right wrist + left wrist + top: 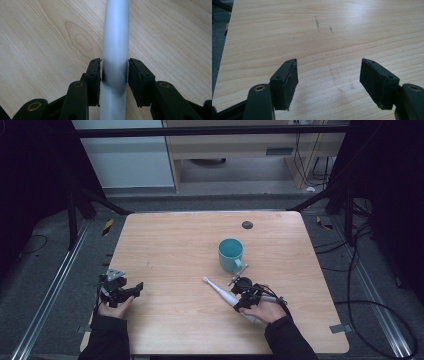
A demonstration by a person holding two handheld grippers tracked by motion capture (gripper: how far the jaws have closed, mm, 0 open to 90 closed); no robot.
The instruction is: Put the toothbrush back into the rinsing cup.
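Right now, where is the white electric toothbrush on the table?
In the high view the toothbrush lies on the near right part of the table, just in front of the teal cup. Its handle sits between the jaws of the right gripper.

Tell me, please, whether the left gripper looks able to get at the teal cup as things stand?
Probably yes. The left gripper is open and holds nothing, and bare table lies between it and the cup. The toothbrush, held by the right gripper, lies nearer the person, off that path.
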